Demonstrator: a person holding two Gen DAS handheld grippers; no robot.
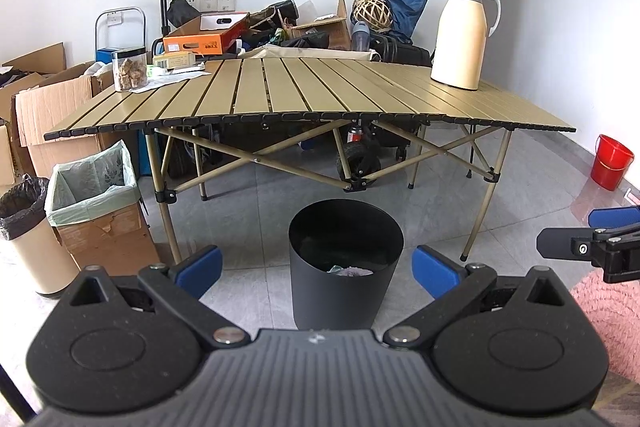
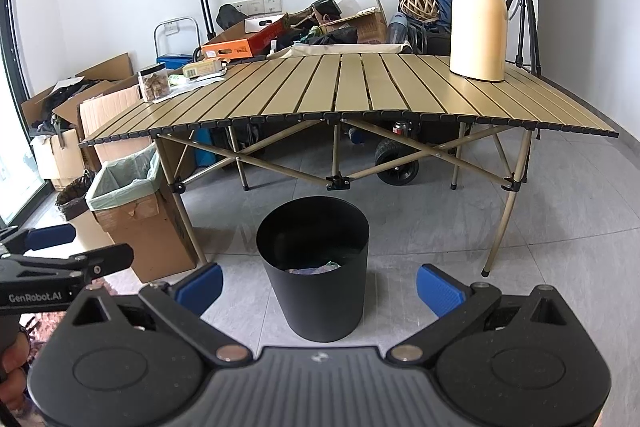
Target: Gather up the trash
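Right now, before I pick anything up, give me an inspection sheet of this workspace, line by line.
Surface: slatted folding table, mostly bare in the middle.
Job's things: black bin on the floor in front of the table, some trash at its bottom; lined cardboard box and bagged round bin to the left.
Clutter: cream jug at the table's right, clear jar and papers at its left; boxes and bags piled behind.
Grippers: left gripper and right gripper both open, holding nothing.
Cables: nothing seen.
Surroundings: grey tiled floor, red bucket, tripod, pink rug.
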